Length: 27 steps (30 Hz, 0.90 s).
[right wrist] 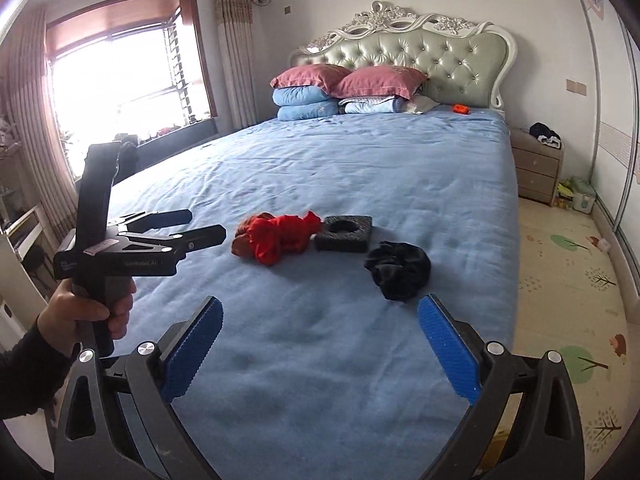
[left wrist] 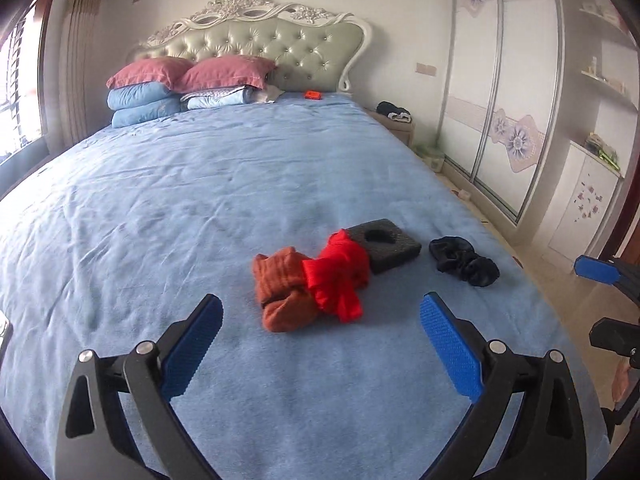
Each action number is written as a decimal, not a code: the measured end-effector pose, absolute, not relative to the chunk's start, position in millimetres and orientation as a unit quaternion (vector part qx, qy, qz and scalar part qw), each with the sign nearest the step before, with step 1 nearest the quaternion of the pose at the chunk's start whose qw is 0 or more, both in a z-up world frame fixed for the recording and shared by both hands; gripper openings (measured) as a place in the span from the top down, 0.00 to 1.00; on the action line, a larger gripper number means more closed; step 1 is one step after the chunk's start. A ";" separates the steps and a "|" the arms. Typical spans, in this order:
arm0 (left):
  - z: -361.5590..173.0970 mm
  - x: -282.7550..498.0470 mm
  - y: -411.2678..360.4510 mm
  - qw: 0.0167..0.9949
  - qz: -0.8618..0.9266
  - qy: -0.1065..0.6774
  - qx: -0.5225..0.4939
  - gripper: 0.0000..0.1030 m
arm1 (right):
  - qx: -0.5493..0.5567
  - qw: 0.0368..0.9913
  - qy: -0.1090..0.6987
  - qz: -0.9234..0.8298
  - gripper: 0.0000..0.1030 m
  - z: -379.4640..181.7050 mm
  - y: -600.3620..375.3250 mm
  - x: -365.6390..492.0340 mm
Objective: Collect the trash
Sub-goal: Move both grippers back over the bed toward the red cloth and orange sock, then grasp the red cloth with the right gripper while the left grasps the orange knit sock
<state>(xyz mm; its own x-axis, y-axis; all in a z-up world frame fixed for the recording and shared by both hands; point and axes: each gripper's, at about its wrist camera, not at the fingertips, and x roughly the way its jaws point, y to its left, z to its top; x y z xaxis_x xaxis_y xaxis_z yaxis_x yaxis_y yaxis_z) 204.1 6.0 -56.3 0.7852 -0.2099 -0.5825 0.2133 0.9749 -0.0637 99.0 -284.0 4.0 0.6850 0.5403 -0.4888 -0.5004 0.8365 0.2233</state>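
Note:
A small heap lies on the blue bedsheet (left wrist: 168, 200): a rust-brown knitted cloth (left wrist: 280, 292), a red cloth (left wrist: 340, 276) partly over it, a black foam block (left wrist: 390, 248) with a round hole, and a crumpled black cloth (left wrist: 464, 262) apart to the right. My left gripper (left wrist: 322, 303) hovers open just short of the brown and red cloths, nothing between its blue pads. My right gripper (right wrist: 320, 303) is open too, above bare sheet in front of the black cloth (right wrist: 398, 270). In the right wrist view a hand (right wrist: 90, 310) holds the left gripper (right wrist: 206, 224) left of the red cloth (right wrist: 280, 236).
Pink and blue pillows (left wrist: 160, 88) are stacked against the tufted headboard (left wrist: 272, 48), with a small orange object (left wrist: 312, 95) near them. A nightstand (right wrist: 536, 168) and sliding wardrobe (left wrist: 500, 112) stand on the right. A patterned floor mat (right wrist: 572, 280) runs along the bed's right edge. The window (right wrist: 120, 80) is on the left.

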 end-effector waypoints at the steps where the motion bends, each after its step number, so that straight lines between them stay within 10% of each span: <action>1: -57.7 205.7 11.7 0.945 -0.109 0.309 -0.006 0.04 | 0.038 0.915 0.278 0.289 0.08 4.6 -275.8 105.1; 22: -82.9 273.3 70.7 0.931 -0.114 0.333 -0.093 0.04 | 0.003 0.871 0.353 0.341 0.26 -20.5 -163.6 239.2; 27: -83.7 276.1 73.9 0.931 -0.113 0.332 -0.097 0.04 | 0.018 0.847 0.403 0.348 0.47 -37.7 -155.1 261.7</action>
